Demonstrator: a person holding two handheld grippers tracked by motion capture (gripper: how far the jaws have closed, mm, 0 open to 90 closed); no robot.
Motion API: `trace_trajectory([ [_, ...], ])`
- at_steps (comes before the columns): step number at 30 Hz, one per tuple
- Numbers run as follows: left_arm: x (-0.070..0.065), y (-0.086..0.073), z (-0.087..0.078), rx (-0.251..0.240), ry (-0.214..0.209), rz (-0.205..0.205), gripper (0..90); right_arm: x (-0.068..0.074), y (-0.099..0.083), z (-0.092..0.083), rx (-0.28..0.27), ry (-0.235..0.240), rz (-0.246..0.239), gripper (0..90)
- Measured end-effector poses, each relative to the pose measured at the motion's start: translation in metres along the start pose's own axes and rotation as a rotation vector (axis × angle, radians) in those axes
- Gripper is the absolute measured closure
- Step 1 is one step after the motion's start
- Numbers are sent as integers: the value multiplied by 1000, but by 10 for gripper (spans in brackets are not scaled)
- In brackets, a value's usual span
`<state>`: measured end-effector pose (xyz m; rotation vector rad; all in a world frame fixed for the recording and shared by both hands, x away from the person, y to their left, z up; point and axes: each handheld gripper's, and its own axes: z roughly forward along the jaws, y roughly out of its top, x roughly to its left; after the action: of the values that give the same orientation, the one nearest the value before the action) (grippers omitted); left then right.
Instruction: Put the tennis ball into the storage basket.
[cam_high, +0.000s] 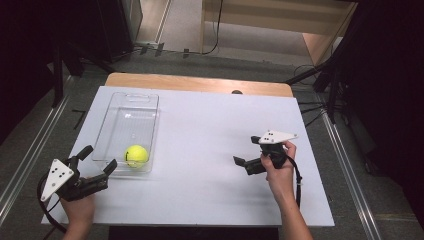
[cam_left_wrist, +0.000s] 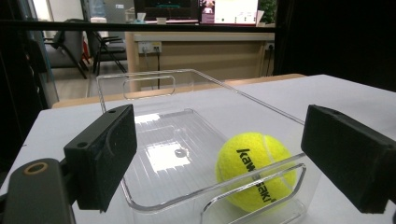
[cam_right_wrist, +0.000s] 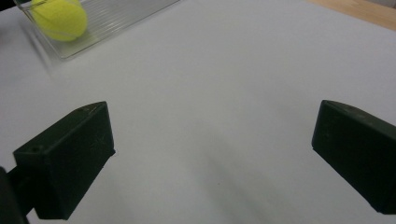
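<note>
Ideally, the left hand-held gripper (cam_high: 100, 160), jaws wide apart, drops over the tennis ball (cam_high: 136, 155) inside the clear tray (cam_high: 115, 114), centred before squeezing.

The tennis ball (cam_left_wrist: 256, 170) has a fuzzy yellow felt nap. It lies in a tray (cam_left_wrist: 140, 84) of clear, glossy plastic with a ribbed floor. Under the tray, the desk (cam_high: 210, 130) is smooth matt white, with a bare wood strip beyond. The left gripper (cam_left_wrist: 233, 158) has matt black pads.
</note>
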<state>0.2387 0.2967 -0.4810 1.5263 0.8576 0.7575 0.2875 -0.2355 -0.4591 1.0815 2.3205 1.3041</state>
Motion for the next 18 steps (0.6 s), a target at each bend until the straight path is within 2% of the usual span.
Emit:
trace_trajectory([
  [18, 0, 0, 1, 2, 6, 5, 111, -10, -27, -26, -34, -39, 38, 0],
])
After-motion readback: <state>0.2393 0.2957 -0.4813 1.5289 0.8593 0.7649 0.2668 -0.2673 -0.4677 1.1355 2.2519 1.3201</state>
